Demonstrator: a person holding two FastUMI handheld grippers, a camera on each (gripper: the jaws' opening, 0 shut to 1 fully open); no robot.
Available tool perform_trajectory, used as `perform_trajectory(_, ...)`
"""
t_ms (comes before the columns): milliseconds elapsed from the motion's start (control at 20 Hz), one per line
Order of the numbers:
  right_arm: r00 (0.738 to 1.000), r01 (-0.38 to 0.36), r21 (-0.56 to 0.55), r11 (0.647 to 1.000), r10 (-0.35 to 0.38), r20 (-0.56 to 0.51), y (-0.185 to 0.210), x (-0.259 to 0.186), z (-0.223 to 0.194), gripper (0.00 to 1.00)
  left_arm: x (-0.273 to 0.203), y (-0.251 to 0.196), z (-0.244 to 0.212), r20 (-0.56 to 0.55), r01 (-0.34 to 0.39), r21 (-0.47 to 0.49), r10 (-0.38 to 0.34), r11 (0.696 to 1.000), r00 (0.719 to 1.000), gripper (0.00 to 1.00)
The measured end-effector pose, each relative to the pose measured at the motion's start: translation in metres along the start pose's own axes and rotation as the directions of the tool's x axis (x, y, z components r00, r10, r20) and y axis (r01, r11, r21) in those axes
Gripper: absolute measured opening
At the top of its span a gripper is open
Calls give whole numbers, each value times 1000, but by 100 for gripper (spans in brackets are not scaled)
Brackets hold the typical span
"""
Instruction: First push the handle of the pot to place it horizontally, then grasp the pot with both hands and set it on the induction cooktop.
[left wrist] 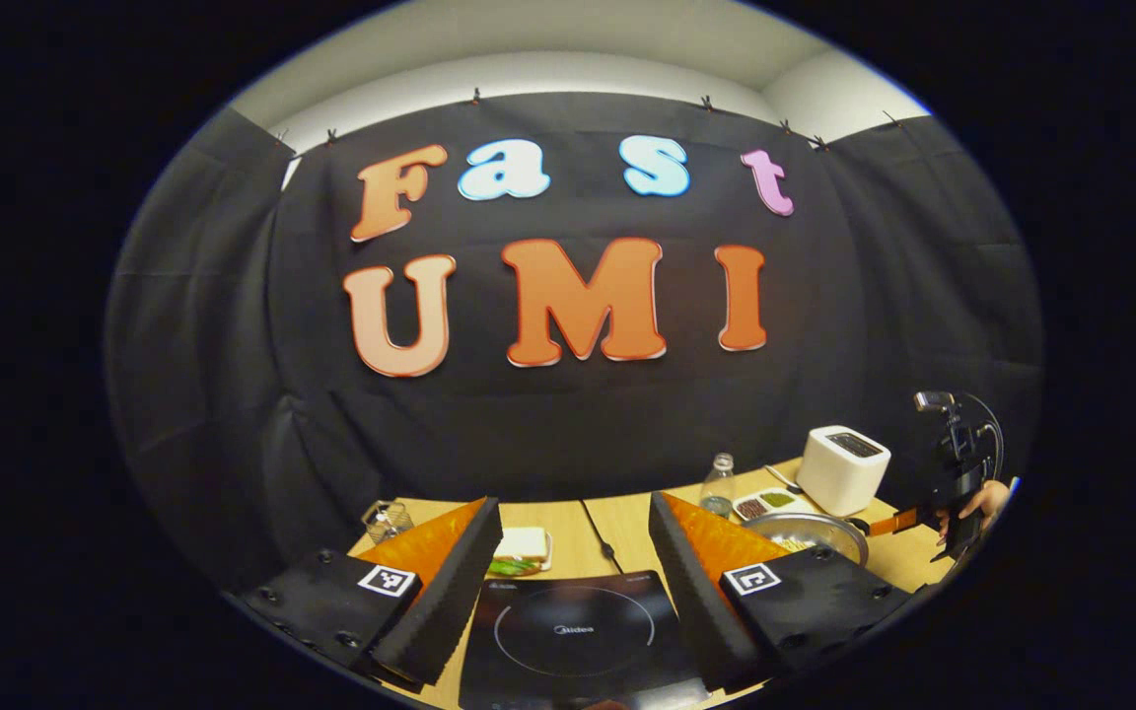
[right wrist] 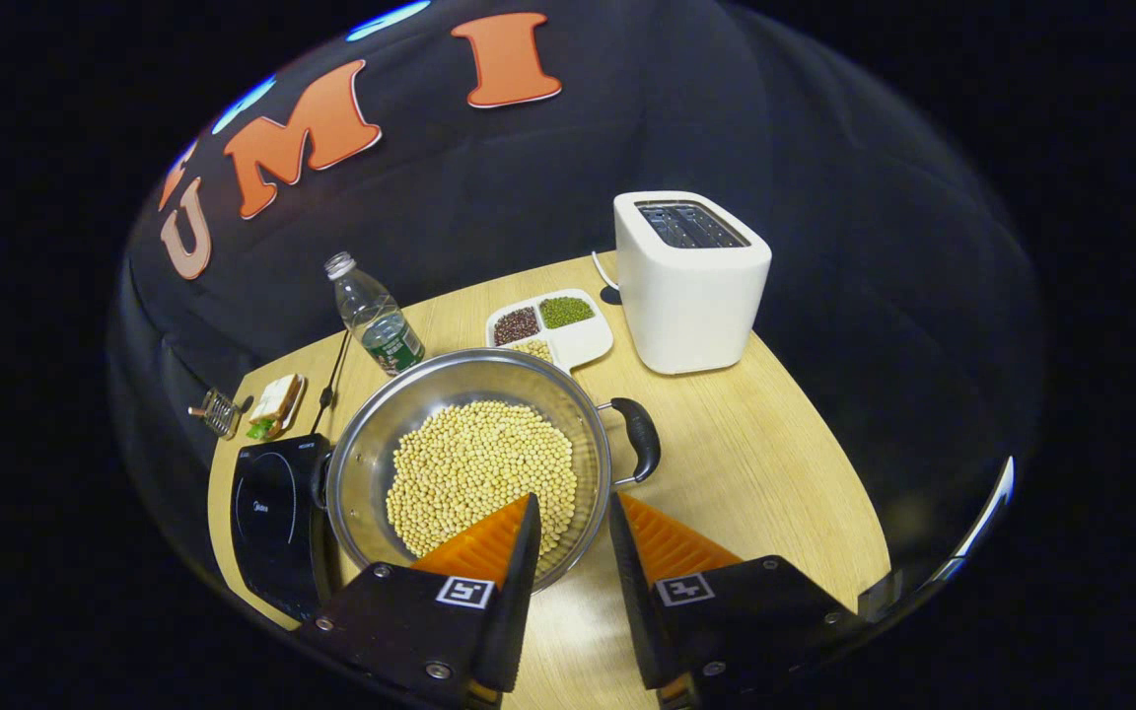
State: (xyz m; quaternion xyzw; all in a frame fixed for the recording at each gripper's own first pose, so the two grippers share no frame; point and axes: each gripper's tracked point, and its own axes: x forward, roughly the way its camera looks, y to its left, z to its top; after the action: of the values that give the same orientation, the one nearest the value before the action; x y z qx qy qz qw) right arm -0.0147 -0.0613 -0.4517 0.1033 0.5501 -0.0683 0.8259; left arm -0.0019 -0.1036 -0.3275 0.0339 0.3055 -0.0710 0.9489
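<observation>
- Pot (right wrist: 469, 463) of soybeans (right wrist: 479, 473): on table (right wrist: 745, 463) beside induction cooktop (right wrist: 272, 513), not on it.
- Right gripper (right wrist: 573, 518): fingers slightly apart, empty, poised over pot's near rim, likely approaching.
- Left gripper (left wrist: 576, 552): fingers wide apart, empty, above cooktop (left wrist: 573, 631), likely waiting.

Pot (right wrist: 469, 459): round steel pan, upright on the wooden table, holding a layer of pale soybeans. Dark handle (right wrist: 641, 438) on its right side; another sits at the left rim.

Cooktop (right wrist: 277, 513): flat black slab with a ring marking, bare-topped, just left of the pot.
</observation>
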Motion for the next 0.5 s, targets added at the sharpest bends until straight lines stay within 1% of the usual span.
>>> perform_trajectory(50, 1000, 0, -14, 1000, 0, 4, 0, 0, 0, 47, 8, -10, -11, -34, 20, 5, -20, 1000, 999, 96)
perform_trajectory(100, 1000, -3, -24, 1000, 4, 11, 1, 0, 1, 43, 14, -19, -21, -65, 36, 6, -36, 999, 997, 99)
perform_trajectory(150, 1000, -5, -31, 1000, 5, 15, 1, 0, 1, 49, 21, -29, -32, -96, 54, 7, -53, 999, 994, 98)
perform_trajectory(250, 1000, -5, -41, 999, 6, 22, -1, 1, 3, 53, 30, -53, -54, -159, 101, 1, -100, 995, 982, 98)
perform_trajectory(300, 1000, -3, -44, 999, 4, 25, -2, 3, 3, 57, 34, -64, -65, -191, 130, 2, -127, 991, 973, 98)
perform_trajectory(350, 1000, -5, -48, 999, 6, 26, -3, 4, 3, 59, 40, -75, -78, -221, 149, -1, -145, 989, 964, 100)
perform_trajectory(400, 1000, -9, -52, 999, 10, 27, -3, 5, 3, 64, 44, -84, -88, -247, 166, -4, -162, 986, 955, 99)
perform_trajectory(450, 1000, -13, -58, 998, 15, 27, -3, 6, 3, 65, 50, -93, -99, -276, 182, -6, -177, 983, 945, 96)
perform_trajectory(500, 999, -17, -60, 998, 18, 28, -3, 8, 3, 68, 57, -102, -109, -302, 194, -12, -189, 981, 935, 98)
